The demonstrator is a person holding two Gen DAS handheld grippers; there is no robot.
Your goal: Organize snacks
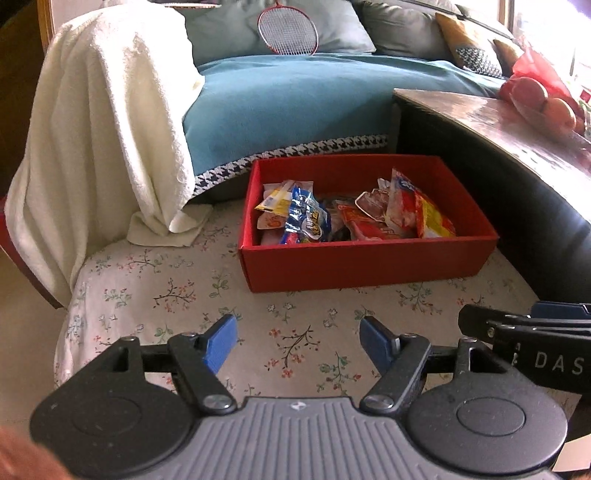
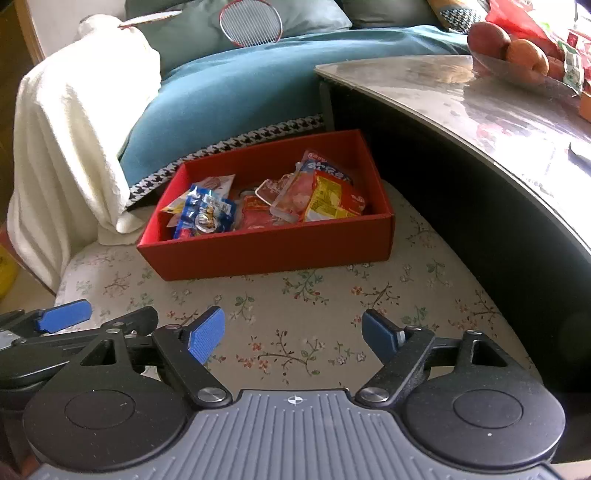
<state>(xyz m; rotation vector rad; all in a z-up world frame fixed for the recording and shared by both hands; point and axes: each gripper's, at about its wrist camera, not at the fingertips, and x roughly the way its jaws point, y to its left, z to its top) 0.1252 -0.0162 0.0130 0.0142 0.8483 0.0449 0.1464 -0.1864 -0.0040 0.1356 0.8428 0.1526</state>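
I hold both claws side by side, tilted downward over the flower-printed cushion (image 1: 177, 288), short of the open red cardboard box (image 1: 369, 262) that serves as my landmark. My left claw (image 1: 298, 345) has its blue-padded fingers (image 1: 221, 341) standing apart with nothing between them, only the floral cloth showing in the gap. My right claw (image 2: 293, 334) is spread a little wider, likewise empty, its ribbed blue pads (image 2: 206, 334) hanging above the cushion on the near side of the box. Each claw shows at the edge of the other's view, so they are close together.

The box sits on the cushion, its far side near the houndstooth-trimmed teal blanket (image 1: 280, 103) and its right end just beside the dark-sided glossy bench (image 2: 461, 99). Inside it lies a jumble of crinkled snack packets (image 1: 354, 214): a blue and silver foil one (image 1: 306, 218) toward the left end, red wrappers in the middle, a yellow and red bag (image 1: 432, 218) propped at the right end with a clear pouch leaning against it.

Left of the box, a cream towel (image 1: 107, 129) drapes down onto the cushion. Beyond the box, a red-framed badminton racket (image 1: 288, 31) leans on grey pillows. On the bench, right of and above the box, a bowl of round reddish fruit (image 2: 513, 48) rests.
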